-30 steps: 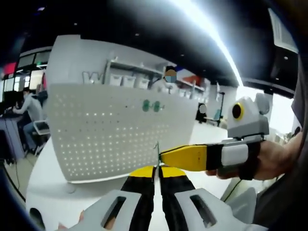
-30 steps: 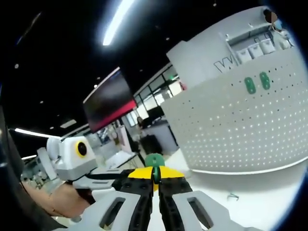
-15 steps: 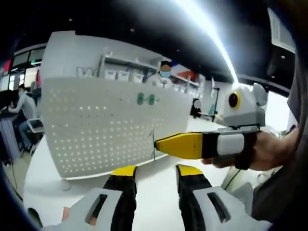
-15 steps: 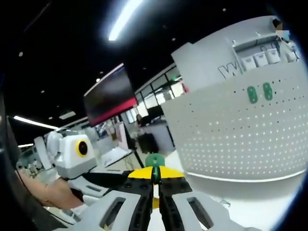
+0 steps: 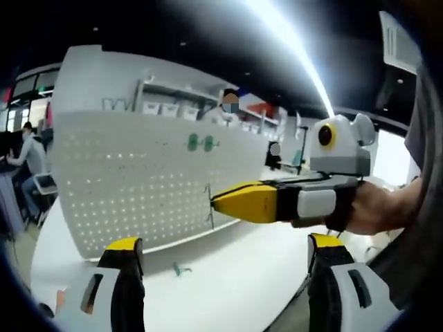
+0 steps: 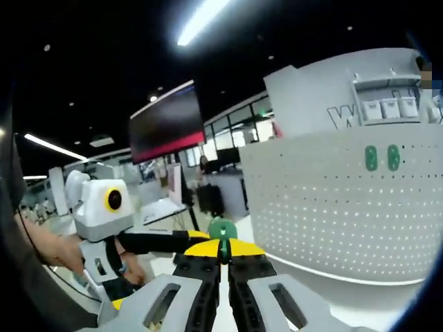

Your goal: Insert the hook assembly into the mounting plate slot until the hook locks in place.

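Note:
The hook assembly [image 6: 223, 229], a green plastic head on a thin wire, is pinched at the tip of my right gripper [image 6: 223, 247], which is shut on it. In the left gripper view the right gripper [image 5: 216, 202] reaches in from the right, with the hook's wire [image 5: 209, 209] standing at its yellow tip, in front of the white perforated mounting plate [image 5: 131, 187]. My left gripper [image 5: 225, 242] is wide open below it, holding nothing. Two green hooks [image 5: 201, 143] sit high on the plate [image 6: 332, 207].
A small green piece [image 5: 181, 270] lies on the white table [image 5: 235, 283] near the plate's foot. One of the left gripper's fingers [image 6: 163, 242] stretches across the right gripper view. Shelves with white bins [image 5: 169, 108] and seated people stand behind.
My left gripper's jaws were shut beside the hook's wire, then spread wide open. The right gripper keeps the hook and has drifted slightly left, toward the plate.

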{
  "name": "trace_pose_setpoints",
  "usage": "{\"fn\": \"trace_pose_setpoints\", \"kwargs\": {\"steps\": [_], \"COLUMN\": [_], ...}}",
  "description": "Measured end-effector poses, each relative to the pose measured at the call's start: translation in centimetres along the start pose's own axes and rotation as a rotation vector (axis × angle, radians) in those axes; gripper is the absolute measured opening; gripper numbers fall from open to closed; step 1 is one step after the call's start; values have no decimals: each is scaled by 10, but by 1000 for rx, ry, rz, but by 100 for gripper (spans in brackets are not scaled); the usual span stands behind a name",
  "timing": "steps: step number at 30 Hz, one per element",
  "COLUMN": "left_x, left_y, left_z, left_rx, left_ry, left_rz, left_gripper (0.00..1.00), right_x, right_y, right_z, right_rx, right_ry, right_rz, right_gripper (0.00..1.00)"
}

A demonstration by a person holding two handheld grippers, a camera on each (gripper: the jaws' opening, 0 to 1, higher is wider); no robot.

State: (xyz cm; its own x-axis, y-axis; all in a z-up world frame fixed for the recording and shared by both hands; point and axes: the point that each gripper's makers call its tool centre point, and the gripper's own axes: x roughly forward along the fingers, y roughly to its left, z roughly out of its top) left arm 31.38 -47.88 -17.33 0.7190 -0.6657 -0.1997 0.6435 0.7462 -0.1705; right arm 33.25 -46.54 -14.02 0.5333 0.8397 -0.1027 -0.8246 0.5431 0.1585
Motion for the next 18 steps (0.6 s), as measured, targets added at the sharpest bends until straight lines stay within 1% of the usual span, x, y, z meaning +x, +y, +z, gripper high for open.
{"fn": "trace_pose_setpoints", "kwargs": {"steps": [7,9,13,14,18], "left_x": [2,2,1,1,1], "left_y": [-13,-15,-17,-18,-19], "left_z": [2,4,11,11,13], "left_rx": [-8,-26,-56,-64,-76], "left_ry": [3,0,-24,-26,-31], "left_rz": [-48,-59,-67,-75,-76], "left_gripper": [100,100,100,100,100], "right_x": [0,0,0,1,2], "right_y": [1,1,1,1,-2], "right_z": [1,1,3,4,6], "right_rx": [-29,-44,-46,-49,-53], "right_ry": [-1,-1,-11,-13,-19], "right_rz": [9,5,7,6,-2], "right_gripper": [0,0,0,0,0]}}
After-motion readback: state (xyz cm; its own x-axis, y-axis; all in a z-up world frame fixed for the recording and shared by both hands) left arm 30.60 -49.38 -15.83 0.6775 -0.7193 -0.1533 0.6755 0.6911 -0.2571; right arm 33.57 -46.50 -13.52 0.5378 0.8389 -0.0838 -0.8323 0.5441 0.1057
